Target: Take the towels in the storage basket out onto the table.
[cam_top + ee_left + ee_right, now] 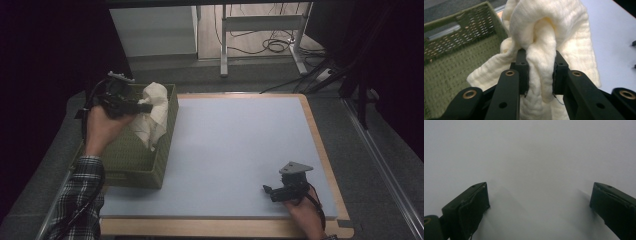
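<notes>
Cream-yellow muslin cloth (pixel 554 32), soft and crumpled, bunching into a thick vertical fold, hanging over the olive-green woven basket (pixel 165 150) at about nine o'clock on the table, draping down past its three o'clock wall.

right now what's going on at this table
A person is working with a claw in each hand. The left claw is shut on a fold of a cream cloth and holds it above the green basket at the left edge of the pale blue mat, with part of the cloth draped over the basket's rim. The right claw rests near the mat's front right corner, jaws wide apart with nothing between them.
</notes>
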A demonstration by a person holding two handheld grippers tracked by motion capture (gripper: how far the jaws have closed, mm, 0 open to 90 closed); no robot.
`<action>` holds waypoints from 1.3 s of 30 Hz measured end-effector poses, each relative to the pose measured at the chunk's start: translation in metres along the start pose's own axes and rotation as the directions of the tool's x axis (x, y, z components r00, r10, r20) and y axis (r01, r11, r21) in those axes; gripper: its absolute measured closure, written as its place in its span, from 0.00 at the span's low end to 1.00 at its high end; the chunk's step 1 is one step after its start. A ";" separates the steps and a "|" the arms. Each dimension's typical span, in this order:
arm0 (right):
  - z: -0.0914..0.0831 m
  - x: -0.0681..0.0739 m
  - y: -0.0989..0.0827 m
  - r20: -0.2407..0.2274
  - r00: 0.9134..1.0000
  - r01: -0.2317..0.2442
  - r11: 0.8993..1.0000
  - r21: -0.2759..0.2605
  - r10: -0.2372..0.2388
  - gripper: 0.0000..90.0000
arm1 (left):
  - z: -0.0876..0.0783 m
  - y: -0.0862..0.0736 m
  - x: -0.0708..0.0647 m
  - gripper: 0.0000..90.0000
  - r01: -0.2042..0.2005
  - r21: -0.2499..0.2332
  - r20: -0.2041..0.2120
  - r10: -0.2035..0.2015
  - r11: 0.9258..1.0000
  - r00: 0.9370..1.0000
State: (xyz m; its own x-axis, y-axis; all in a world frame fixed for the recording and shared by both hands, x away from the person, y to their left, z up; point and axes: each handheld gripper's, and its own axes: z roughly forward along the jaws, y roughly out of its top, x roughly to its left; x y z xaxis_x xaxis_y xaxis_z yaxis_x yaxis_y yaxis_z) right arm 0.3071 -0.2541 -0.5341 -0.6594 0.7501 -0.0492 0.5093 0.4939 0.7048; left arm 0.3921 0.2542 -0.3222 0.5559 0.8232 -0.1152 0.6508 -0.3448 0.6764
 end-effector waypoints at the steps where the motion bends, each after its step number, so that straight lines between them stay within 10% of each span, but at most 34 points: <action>1: 0.000 0.000 0.000 0.000 1.000 0.001 1.000 0.000 -0.001 0.02 | 0.001 0.002 -0.003 0.82 -0.005 -0.002 0.002 0.005 1.000 1.000; 39: 0.000 0.000 0.000 -0.001 1.000 0.004 1.000 0.000 -0.004 0.02 | 0.115 0.035 -0.094 0.81 -0.158 0.052 0.155 0.149 0.986 0.977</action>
State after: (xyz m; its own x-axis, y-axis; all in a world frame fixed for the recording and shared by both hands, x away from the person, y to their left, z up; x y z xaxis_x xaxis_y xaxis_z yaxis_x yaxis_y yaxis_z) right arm 0.3072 -0.2543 -0.5342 -0.6622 0.7476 -0.0513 0.5067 0.4971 0.7044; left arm 0.4220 0.1130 -0.3708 0.7198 0.6829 -0.1247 0.5805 -0.4937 0.6475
